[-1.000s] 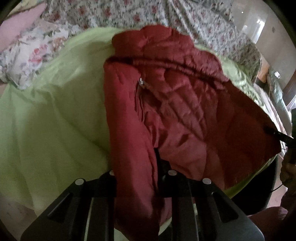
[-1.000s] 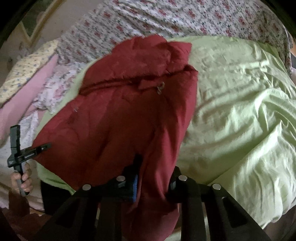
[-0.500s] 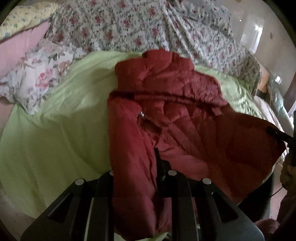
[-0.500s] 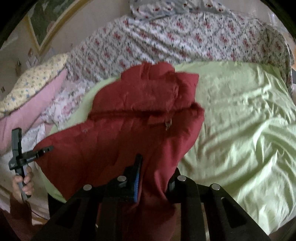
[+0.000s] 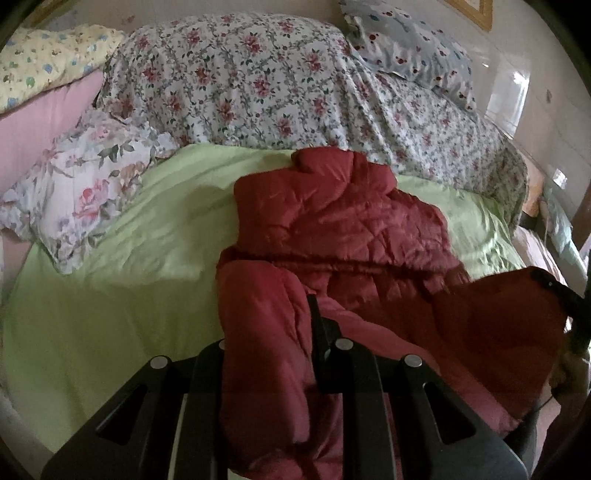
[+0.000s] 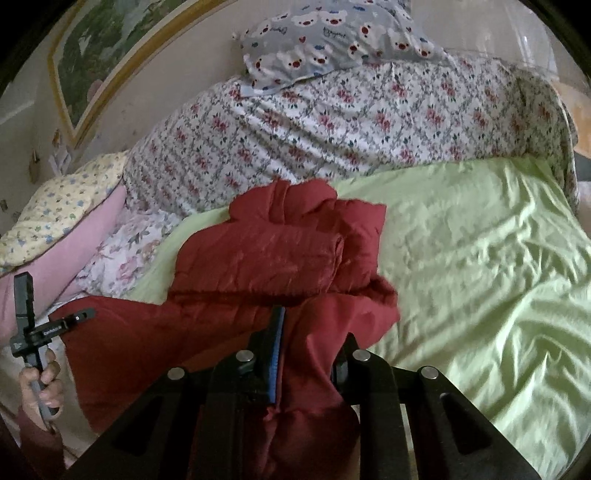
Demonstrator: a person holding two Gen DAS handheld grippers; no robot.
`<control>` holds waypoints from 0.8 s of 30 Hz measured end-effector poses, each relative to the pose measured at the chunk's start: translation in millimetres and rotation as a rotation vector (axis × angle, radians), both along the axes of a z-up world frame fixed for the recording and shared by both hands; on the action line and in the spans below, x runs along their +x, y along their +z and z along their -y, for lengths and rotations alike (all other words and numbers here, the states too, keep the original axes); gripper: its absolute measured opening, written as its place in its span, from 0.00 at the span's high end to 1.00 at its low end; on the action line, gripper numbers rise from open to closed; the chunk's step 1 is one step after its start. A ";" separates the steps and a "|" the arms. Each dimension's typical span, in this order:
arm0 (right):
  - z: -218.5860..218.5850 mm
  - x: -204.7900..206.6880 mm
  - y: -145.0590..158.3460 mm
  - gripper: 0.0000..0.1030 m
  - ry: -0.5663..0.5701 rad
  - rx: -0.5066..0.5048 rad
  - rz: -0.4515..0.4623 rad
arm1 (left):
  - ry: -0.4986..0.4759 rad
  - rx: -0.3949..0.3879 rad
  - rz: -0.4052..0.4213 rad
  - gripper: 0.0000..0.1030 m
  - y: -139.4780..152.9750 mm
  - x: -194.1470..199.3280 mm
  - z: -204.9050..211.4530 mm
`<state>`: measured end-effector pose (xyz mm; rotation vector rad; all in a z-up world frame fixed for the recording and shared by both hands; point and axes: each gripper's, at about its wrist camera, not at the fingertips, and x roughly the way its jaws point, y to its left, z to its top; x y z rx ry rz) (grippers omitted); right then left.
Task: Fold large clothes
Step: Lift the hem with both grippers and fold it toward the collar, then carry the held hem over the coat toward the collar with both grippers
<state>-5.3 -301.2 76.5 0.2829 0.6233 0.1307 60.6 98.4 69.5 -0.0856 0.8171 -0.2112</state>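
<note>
Caught this one mid-fold: looked like the bottom-edge-over-the-top step on the red quilted jacket, most of it lying across the green sheet of the bed, with the far end bunched up near the floral quilt at the back. Had the left claw clamped down on a thick wad of red fabric at one near corner, and the right claw pinched just as tight on the other, both corners held up off the sheet with the near edge slung between them. Reckoned the next move called for carrying both corners forward over the body together and level, then laying that edge down by the bunched part before letting go. Probably needed care with the puffy filling too, slippery and springy by the look of it, so likely to slide or pop back open. As for the views: only got the flowery pillow properly from the left wrist, plus a dark sliver of the other claw at the far right rim. Only got the bear-print pillow whole from the right wrist, along with the framed picture on the wall and the person's hand wrapped round the other handle. Couldn't make out any zip or sleeve for sure in either.
</note>
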 end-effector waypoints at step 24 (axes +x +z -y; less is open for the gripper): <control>7.8 86.6 7.1 0.83 -0.097 -0.043 0.092 | 0.122 -0.044 -0.010 0.82 -4.5 82.1 4.2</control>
